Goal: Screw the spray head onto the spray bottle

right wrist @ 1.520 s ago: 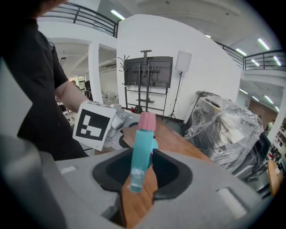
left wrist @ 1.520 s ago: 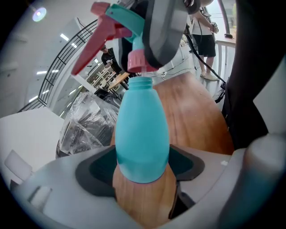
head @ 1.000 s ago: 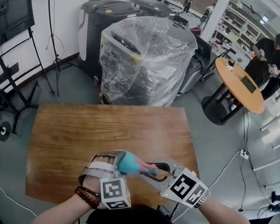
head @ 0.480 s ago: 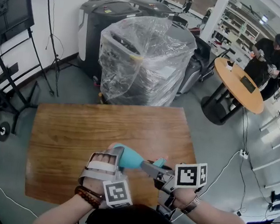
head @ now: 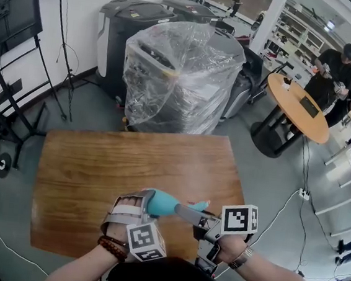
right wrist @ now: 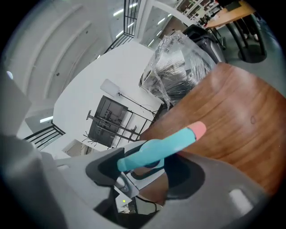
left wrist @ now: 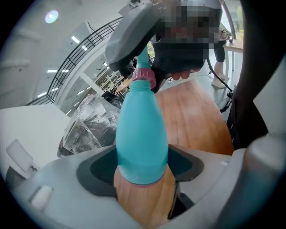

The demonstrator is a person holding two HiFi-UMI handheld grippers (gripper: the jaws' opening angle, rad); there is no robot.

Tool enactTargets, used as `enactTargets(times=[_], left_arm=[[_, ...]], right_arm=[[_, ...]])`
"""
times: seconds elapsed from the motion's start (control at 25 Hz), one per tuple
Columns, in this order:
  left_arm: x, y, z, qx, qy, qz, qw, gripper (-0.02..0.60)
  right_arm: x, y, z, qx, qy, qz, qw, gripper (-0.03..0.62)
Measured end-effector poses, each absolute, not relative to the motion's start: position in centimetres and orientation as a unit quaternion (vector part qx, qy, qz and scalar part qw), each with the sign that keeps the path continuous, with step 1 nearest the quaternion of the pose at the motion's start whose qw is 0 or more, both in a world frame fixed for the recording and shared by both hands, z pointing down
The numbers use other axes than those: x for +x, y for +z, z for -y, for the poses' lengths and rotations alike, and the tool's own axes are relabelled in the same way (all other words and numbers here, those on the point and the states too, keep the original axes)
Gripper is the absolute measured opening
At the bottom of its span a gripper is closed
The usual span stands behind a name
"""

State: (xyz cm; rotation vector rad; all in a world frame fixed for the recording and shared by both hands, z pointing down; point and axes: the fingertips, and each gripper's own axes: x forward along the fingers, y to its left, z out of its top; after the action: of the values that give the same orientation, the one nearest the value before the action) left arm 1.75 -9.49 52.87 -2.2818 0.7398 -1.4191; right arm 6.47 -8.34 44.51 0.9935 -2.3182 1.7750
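Observation:
The teal spray bottle (head: 164,203) lies nearly level over the near edge of the wooden table (head: 98,166). My left gripper (head: 149,199) is shut on its wide base (left wrist: 142,147). A pink collar (left wrist: 144,78) rings the neck, and the spray head's thin teal stalk above it runs up under a grey finger (left wrist: 134,31) of my right gripper (head: 194,215). In the right gripper view a teal shaft with a pink end (right wrist: 166,144) slants across the gap of the right gripper (right wrist: 147,172). Those jaws have just been opening and the pads stand off it.
A pallet wrapped in clear film (head: 182,75) and dark bins (head: 128,26) stand beyond the table. A black stand (head: 9,57) is at the left. At the right, people stand by a round wooden table (head: 300,106). A cable crosses the floor (head: 287,204).
My right gripper has rolled about its own line, so its marker cube now faces up. The bottle's neck end has swung slightly away from me. My left gripper stays put.

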Motion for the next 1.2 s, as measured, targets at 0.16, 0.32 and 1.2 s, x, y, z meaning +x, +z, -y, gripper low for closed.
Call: enactTargets(times=[0.16,0.32,1.2], left_arm=[[1.9,52.8,9.4,-0.804,-0.501,-0.260,0.186,0.372],[2.2,52.7,9.3,-0.808,-0.490,-0.265,0.191,0.373],[4.9,52.1,7.6,-0.922,-0.315,-0.225,0.024,0.373]], right_arm=[[6.1,44.3,8.0,0.309,0.574,0.758,0.027,0.258],[5.9,44.3,7.5,0.307,0.536,0.784,0.062,0.256],[5.0,42.6,5.3,0.242,0.072,0.907,0.338,0.249]])
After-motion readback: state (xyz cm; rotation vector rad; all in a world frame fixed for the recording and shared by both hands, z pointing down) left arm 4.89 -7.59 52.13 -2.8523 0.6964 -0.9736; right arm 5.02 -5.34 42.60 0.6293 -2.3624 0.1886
